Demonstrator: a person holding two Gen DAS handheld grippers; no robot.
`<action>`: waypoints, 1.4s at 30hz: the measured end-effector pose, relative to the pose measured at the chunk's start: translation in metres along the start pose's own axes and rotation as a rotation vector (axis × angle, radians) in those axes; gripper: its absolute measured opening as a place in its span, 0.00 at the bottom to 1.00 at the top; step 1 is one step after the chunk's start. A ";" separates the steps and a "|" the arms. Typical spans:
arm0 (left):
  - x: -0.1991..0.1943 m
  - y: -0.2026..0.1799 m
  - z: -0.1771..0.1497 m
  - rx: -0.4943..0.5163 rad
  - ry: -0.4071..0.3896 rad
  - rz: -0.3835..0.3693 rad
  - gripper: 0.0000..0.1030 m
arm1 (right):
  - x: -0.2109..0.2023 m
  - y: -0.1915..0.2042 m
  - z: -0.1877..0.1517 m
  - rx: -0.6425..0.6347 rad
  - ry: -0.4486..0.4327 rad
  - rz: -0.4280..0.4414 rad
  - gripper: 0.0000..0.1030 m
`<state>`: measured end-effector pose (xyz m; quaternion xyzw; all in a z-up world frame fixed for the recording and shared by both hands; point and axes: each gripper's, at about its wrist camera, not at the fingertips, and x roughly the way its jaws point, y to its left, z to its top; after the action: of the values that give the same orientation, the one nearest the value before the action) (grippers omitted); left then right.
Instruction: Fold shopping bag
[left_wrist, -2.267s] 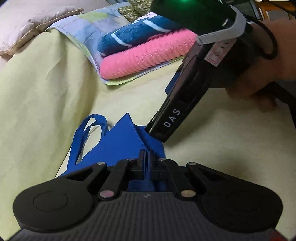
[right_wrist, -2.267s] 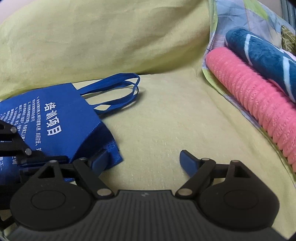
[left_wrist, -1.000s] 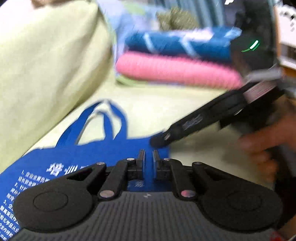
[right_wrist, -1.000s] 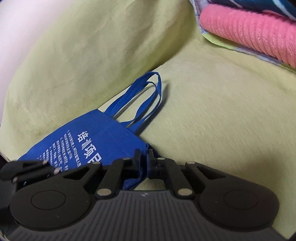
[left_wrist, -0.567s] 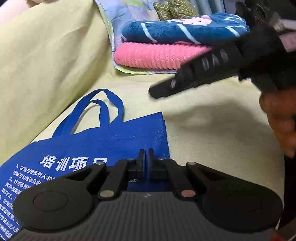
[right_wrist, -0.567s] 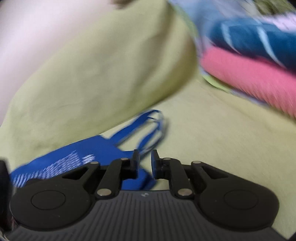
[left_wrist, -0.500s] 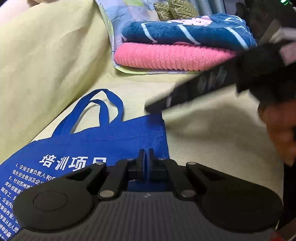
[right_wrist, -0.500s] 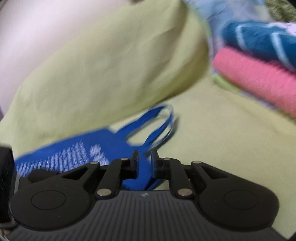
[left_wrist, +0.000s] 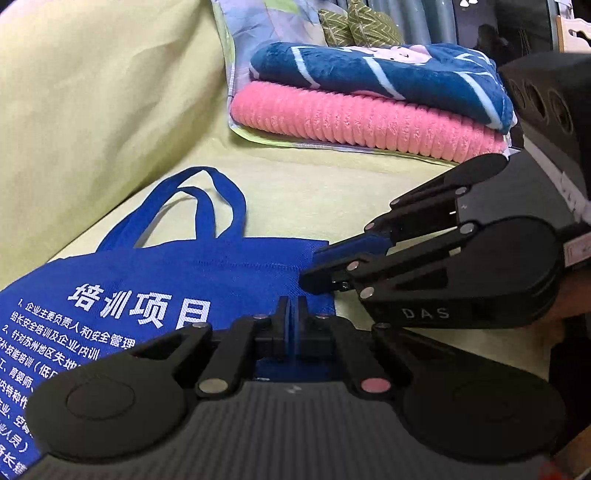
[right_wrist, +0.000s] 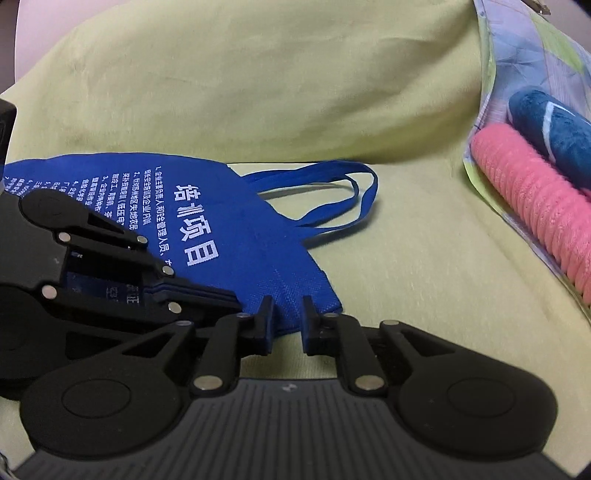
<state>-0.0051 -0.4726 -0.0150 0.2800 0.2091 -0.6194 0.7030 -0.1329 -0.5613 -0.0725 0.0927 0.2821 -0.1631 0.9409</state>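
Observation:
A blue shopping bag (left_wrist: 207, 273) with white print lies flat on the yellow-green sheet (left_wrist: 332, 192). Its two handles (left_wrist: 225, 192) point toward the pillow. My left gripper (left_wrist: 293, 314) is shut on the bag's near edge, just left of the corner. In the right wrist view the left gripper (right_wrist: 229, 301) comes in from the left, clamped on the bag (right_wrist: 240, 236). My right gripper (right_wrist: 287, 321) stands open by a narrow gap, with the bag's corner lying between its fingers. From the left wrist view the right gripper (left_wrist: 317, 269) reaches in from the right at that corner.
A folded pink blanket (left_wrist: 362, 118) with a dark blue one (left_wrist: 376, 70) on top lies on a patterned cloth at the back right. A sheet-covered pillow (left_wrist: 92, 110) rises along the left. Bare sheet lies between the bag and the blankets.
The raised bag was laid out flat, print up. My right gripper shut on the corner, lifted away, then came back low to the corner with its jaws slightly apart. My left gripper stayed clamped.

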 end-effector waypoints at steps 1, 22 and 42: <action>-0.004 0.004 0.003 -0.007 0.011 -0.001 0.11 | 0.000 -0.001 0.000 0.000 0.000 0.001 0.10; 0.033 0.318 -0.013 -0.529 0.357 -0.027 0.68 | 0.004 -0.006 0.000 0.006 -0.001 0.022 0.11; -0.063 0.142 0.046 -0.010 0.034 0.077 0.00 | 0.010 -0.014 0.003 0.094 0.001 0.040 0.11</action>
<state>0.1236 -0.4441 0.0793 0.2948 0.2134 -0.5857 0.7242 -0.1291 -0.5778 -0.0770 0.1423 0.2729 -0.1573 0.9384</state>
